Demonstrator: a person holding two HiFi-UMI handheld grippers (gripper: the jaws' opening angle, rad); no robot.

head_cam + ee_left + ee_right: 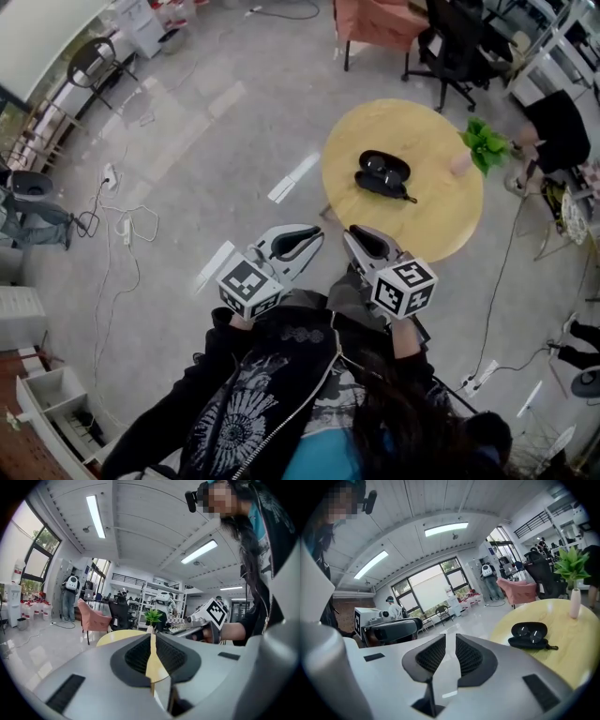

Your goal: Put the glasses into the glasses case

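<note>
Both empty: left gripper [314,236] clenched, right gripper [354,237] barely parted; glasses case [382,174] at the middle of the counter [441,225] lies ahead, nearer the right.

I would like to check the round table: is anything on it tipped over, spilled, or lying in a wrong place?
Nothing stands out. The glasses case lies open and flat on the table, with the glasses inside it. The small plant vase stands upright near the edge. No spill or damage is visible.
</note>
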